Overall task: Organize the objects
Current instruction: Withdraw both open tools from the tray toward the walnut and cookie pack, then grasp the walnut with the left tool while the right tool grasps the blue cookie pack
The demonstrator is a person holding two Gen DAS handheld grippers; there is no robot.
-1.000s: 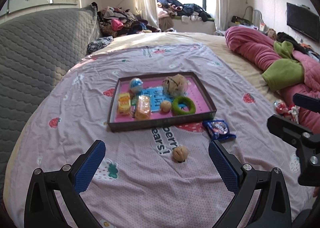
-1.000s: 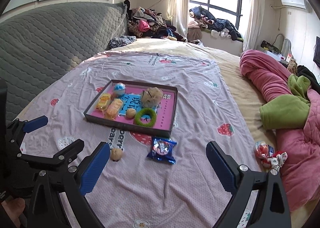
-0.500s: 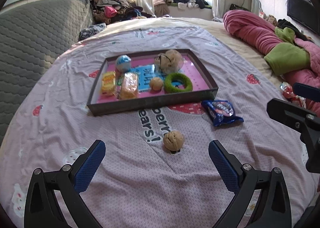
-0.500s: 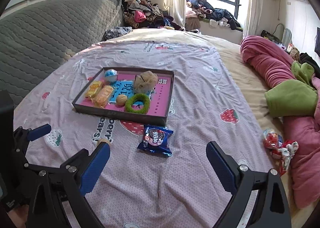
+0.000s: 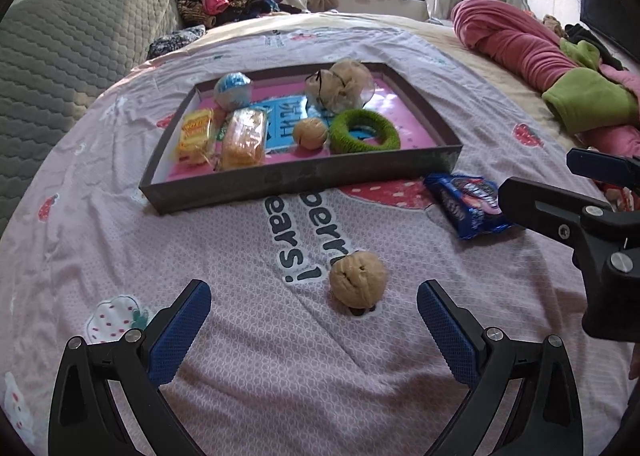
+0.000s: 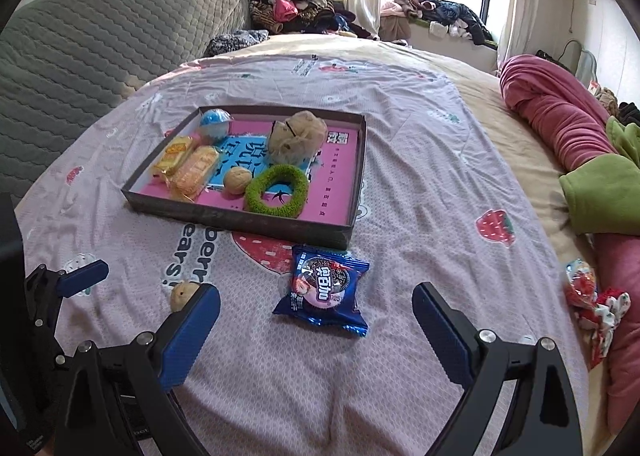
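Observation:
A shallow dark tray (image 5: 304, 176) with a pink floor lies on the bed; it also shows in the right wrist view (image 6: 248, 220). It holds a green ring (image 5: 364, 132), a walnut (image 5: 310, 133), snack packs (image 5: 244, 138), a blue ball (image 5: 233, 90) and a beige mesh puff (image 5: 340, 86). A loose walnut (image 5: 358, 278) lies on the sheet just ahead of my open, empty left gripper (image 5: 314, 320). A blue cookie packet (image 6: 326, 288) lies ahead of my open, empty right gripper (image 6: 316, 324).
A pink blanket roll (image 6: 560, 116) with a green cloth (image 6: 600, 192) lies on the right. A red-and-white wrapped item (image 6: 588, 292) sits by it. A grey quilted headboard (image 6: 100, 36) stands at left. Piled clothes fill the back.
Both grippers have moved forward and lower toward the bed. The loose walnut and the cookie packet now sit closer to the fingers. Both grippers stay open.

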